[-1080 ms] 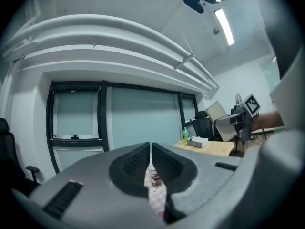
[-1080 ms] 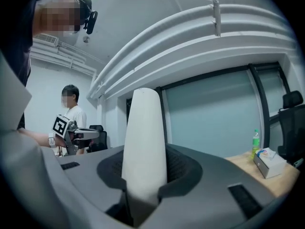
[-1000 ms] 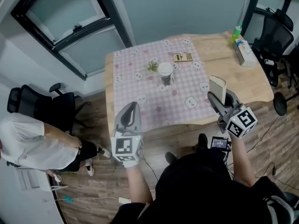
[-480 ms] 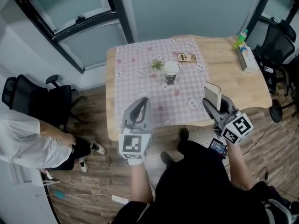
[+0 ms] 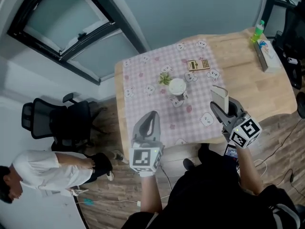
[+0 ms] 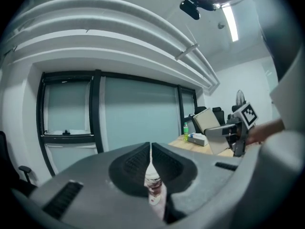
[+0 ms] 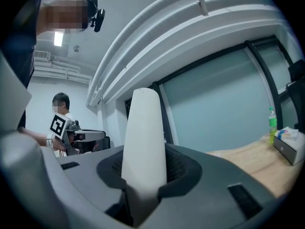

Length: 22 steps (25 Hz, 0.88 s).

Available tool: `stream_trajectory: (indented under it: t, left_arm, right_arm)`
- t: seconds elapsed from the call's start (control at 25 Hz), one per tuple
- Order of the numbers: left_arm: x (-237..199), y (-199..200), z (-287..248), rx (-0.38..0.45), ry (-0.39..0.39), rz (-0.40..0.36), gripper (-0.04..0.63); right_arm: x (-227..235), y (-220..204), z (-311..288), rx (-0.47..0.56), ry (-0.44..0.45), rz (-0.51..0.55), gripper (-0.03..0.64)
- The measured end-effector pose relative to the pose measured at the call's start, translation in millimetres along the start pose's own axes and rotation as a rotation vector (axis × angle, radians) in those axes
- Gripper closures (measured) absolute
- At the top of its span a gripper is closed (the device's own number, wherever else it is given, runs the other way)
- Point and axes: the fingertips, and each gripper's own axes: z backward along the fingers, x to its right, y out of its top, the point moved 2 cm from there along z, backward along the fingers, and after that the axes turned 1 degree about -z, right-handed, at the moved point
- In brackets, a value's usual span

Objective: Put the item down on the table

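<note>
Right gripper (image 5: 217, 107) pinches pale block (image 5: 219, 95), lower end hidden between jaws. Left gripper (image 5: 151, 116) pressed together, empty. Both at table (image 5: 248, 82) front edge; bare wood at right.

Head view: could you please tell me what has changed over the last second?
Both grippers edged forward toward the cup on the table. The right gripper stays shut on the upright white item; the left gripper stays shut, empty. Cup and calculator have not moved.
</note>
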Motion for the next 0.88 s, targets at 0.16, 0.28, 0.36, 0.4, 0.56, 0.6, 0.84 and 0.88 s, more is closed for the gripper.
stream_trajectory:
  t: [0.16, 0.28, 0.36, 0.4, 0.56, 0.6, 0.84, 0.88]
  left_arm:
    - [7, 0, -47, -0.048, 0.007, -0.029, 0.584]
    - [9, 6, -66, -0.071, 0.015, -0.035, 0.584]
    - [9, 9, -75, -0.079, 0.023, -0.044, 0.584]
    - [9, 9, -79, -0.088, 0.025, -0.05, 0.584]
    - [2, 9, -92, -0.121, 0.041, -0.053, 0.584]
    - [-1, 9, -96, -0.125, 0.046, -0.05, 0.584]
    - [-10, 9, -118, -0.121, -0.002, -0.044, 0.584]
    - [-12, 8, -123, -0.113, -0.017, -0.04, 0.584]
  right_arm:
    - [39, -6, -10, 0.005, 0.015, -0.039, 0.476]
    - [55, -11, -18, 0.006, 0.031, -0.063, 0.476]
    - [65, -13, -23, 0.01, 0.034, -0.076, 0.477]
    - [70, -13, -25, 0.015, 0.034, -0.084, 0.476]
    - [80, -10, -32, 0.033, 0.026, -0.101, 0.476]
    - [82, -9, -34, 0.038, 0.022, -0.106, 0.476]
    - [84, -6, -43, 0.047, -0.029, -0.105, 0.476]
    - [83, -5, -45, 0.046, -0.045, -0.101, 0.476]
